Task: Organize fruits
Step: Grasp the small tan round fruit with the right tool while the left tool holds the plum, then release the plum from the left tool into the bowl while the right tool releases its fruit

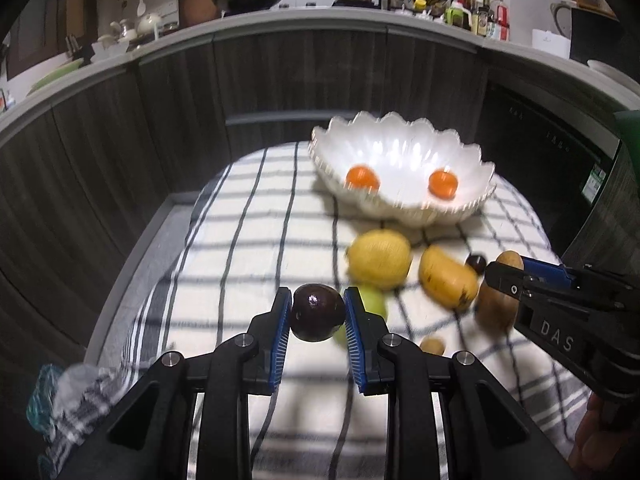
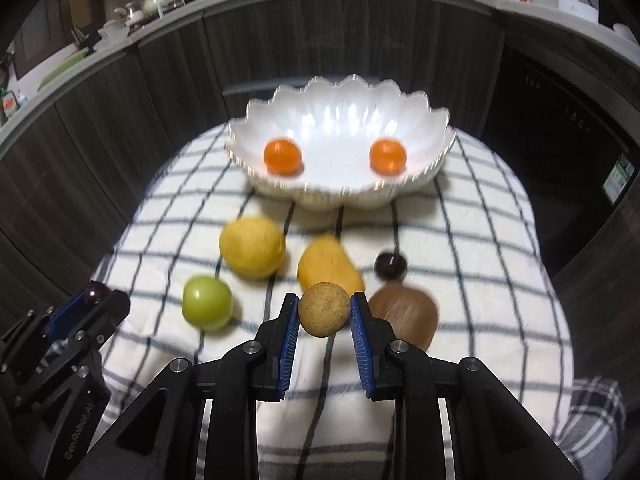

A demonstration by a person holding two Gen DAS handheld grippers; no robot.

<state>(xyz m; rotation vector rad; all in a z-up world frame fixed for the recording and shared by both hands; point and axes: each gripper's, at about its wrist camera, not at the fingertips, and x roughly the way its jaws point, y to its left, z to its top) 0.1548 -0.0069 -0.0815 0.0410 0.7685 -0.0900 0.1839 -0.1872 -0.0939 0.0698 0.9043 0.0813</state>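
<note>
The left gripper (image 1: 316, 312) had its jaws clamped on a dark plum (image 1: 317, 313), both blue pads pressing its sides, raised above the checked cloth (image 1: 224, 264). The right gripper (image 2: 325, 314) had its jaws clamped on a round tan fruit (image 2: 324, 309).

In the right wrist view, a green fruit (image 2: 207, 307) lay at 9 o'clock of the held tan fruit, a lemon (image 2: 252, 247) at 10 o'clock, a yellow mango (image 2: 326, 266) just behind it, a small dark fruit (image 2: 390, 266) at 2 o'clock and a brown kiwi (image 2: 406, 316) just beside it at 3 o'clock.

The scalloped white bowl (image 2: 340, 196) stood at 12 o'clock near the cloth's far edge, holding two oranges (image 2: 282, 157) well apart; bare cloth lay open at left.

The right gripper's body read "DAS" in the left wrist view.
</note>
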